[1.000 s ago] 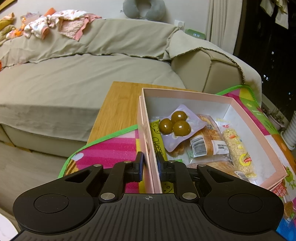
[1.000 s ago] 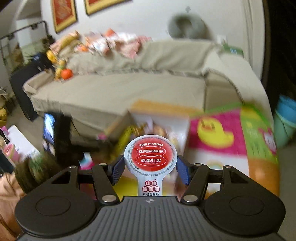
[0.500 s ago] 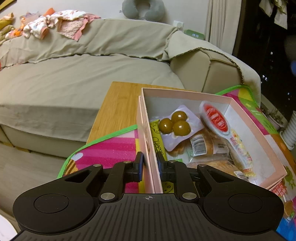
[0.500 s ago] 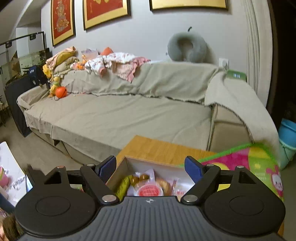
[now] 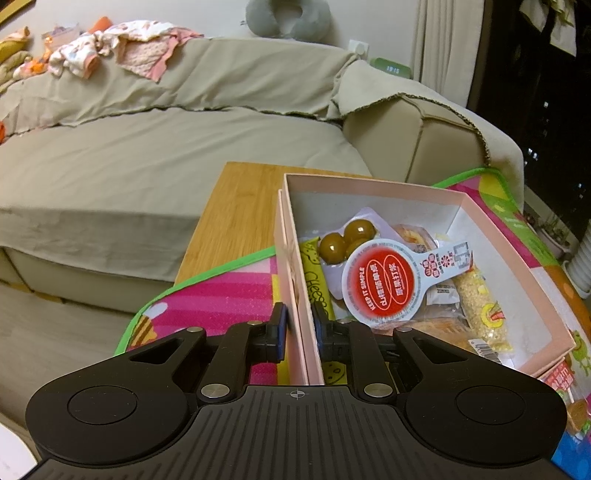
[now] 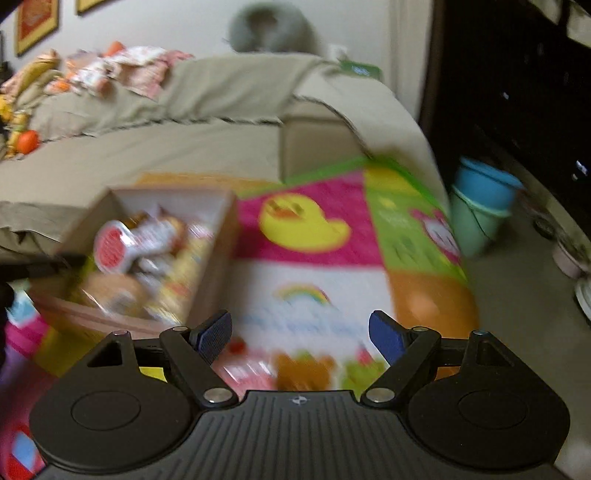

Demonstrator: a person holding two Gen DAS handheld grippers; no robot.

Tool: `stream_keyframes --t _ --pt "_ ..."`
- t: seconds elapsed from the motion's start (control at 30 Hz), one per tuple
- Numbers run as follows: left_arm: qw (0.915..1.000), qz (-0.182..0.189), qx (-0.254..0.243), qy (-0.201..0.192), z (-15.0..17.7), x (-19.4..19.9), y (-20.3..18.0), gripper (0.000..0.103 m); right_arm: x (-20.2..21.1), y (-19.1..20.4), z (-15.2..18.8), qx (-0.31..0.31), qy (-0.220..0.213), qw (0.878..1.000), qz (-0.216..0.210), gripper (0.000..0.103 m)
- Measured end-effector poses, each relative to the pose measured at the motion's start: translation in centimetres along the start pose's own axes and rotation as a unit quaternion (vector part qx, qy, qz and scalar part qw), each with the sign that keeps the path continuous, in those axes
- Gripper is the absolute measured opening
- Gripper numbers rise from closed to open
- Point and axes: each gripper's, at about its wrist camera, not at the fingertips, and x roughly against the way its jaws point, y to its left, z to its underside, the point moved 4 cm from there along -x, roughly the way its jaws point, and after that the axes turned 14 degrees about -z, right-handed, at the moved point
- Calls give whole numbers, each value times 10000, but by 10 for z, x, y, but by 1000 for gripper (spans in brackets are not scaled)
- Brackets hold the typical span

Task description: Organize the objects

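The left gripper pinches the near-left wall of the pink cardboard box on the desk. The round red-lidded snack cup lies inside on crinkly packets. The right gripper, jaws just spread, hangs empty over the glossy play mat. Beyond, a beige sofa.

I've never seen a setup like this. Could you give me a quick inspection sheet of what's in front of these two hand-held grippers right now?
Surface: wooden table partly covered by a colourful play mat.
Job's things: pink box holding snack packets; red-lidded cup lies on top.
Clutter: more packets on the mat by the box's near corner.
Grippers: left gripper shut on the box's left wall; right gripper open, empty, over the mat.
Cables: nothing seen.
Surroundings: beige sofa with clothes, neck pillow, blue buckets.
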Motion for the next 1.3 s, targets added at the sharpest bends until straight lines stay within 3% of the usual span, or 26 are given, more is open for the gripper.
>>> stream_keyframes --t 0.27,0.43,0.57,0.83,1.03,1.13,1.2,1.3 --pt "10000 -40 -27 29 2 1 1 16 12 -34 49 -732 179 9970 180 83" --pt "10000 -60 -47 26 2 2 0 15 18 -40 65 -869 189 9957 251 83" --pt "10000 -55 -46 27 3 2 0 15 22 -36 70 -934 153 9955 12 83" --pt "10000 -57 -46 26 3 3 0 15 4 17 77 -76 387 9980 -490 83" --pt "10000 -53 -48 30 3 3 0 15 -13 24 71 -72 328 9976 -609 82" --pt "10000 -13 -50 14 3 3 0 16 -20 26 69 -100 378 9972 -644 72" --pt "10000 2 -33 20 3 3 0 16 -24 29 71 -51 523 9966 -633 52" --pt "10000 6 -34 14 3 3 0 16 -20 35 75 154 612 9964 -557 37"
